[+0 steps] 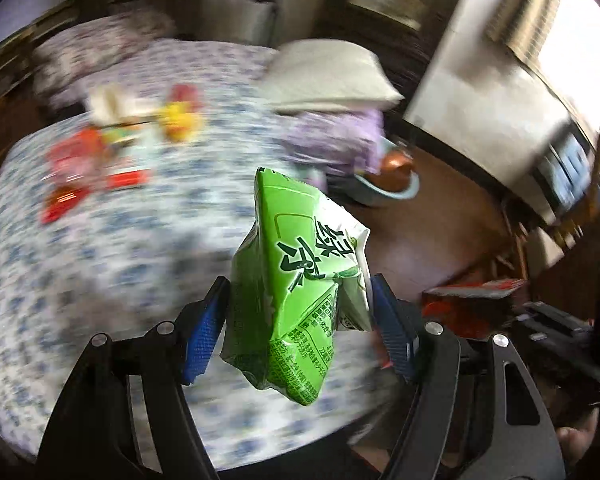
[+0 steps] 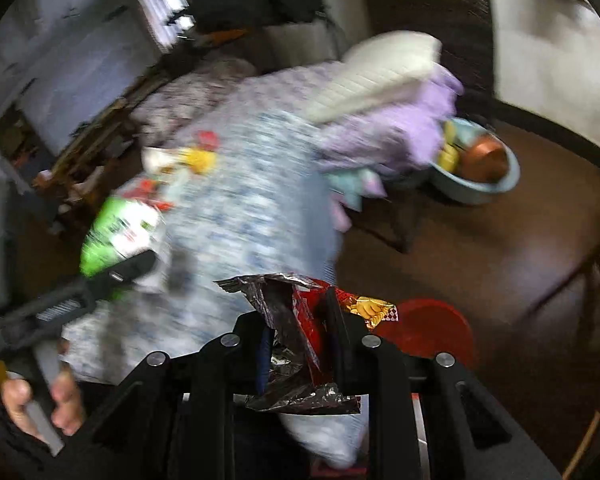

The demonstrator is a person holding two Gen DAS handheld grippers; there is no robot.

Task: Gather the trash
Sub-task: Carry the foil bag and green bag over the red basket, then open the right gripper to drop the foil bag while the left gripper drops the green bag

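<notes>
Left gripper [image 1: 296, 304] is clamping a crumpled green paper carton [image 1: 300, 280] between wide-set pads; right gripper [image 2: 300, 344], nearly closed, is pinching a red foil snack wrapper [image 2: 300, 328], both angling downward over the blue-patterned bed [image 1: 100, 240].

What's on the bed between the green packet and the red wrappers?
Only bare blue-flowered bedspread, in the left wrist view. The green packet hangs in the left tongs; the red wrappers lie farther back.
</notes>
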